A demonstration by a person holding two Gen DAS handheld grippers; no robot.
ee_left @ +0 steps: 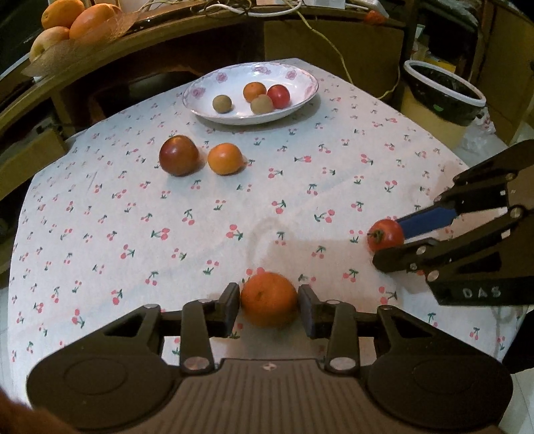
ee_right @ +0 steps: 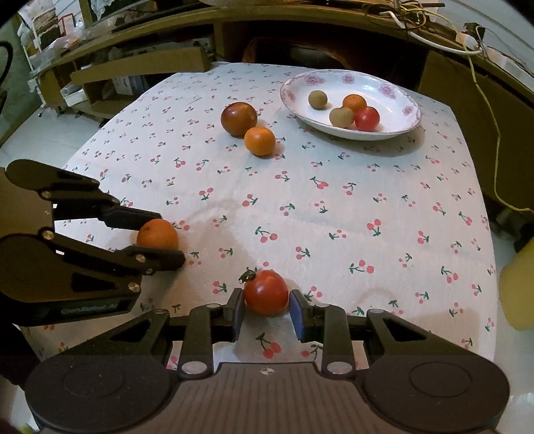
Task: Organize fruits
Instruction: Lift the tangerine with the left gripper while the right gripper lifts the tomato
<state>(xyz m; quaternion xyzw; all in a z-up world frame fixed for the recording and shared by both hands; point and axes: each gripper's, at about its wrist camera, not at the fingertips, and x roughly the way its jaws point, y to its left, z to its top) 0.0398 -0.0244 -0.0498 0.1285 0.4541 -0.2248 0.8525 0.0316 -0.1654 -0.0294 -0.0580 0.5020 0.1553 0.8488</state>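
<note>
An orange (ee_left: 268, 305) rests on the cherry-print tablecloth (ee_left: 133, 233) between the fingers of my left gripper (ee_left: 269, 295). The pads stand right beside it, with no clear squeeze. A red tomato (ee_right: 266, 292) with a green stalk lies between the blue pads of my right gripper (ee_right: 267, 300), with a thin gap on its right side. Each gripper shows in the other's view: the right gripper (ee_left: 387, 240) and the left gripper (ee_right: 165, 238). Far off, a flowered white plate (ee_left: 200, 90) holds a small orange, a red tomato and two brown round fruits.
A dark red tomato (ee_left: 178, 155) and an orange (ee_left: 225, 158) lie side by side between me and the plate. A dish of large oranges (ee_left: 66, 20) sits on the wooden shelf behind. A lined bin (ee_left: 444, 90) stands beyond the table's right side, and cables hang over the shelf.
</note>
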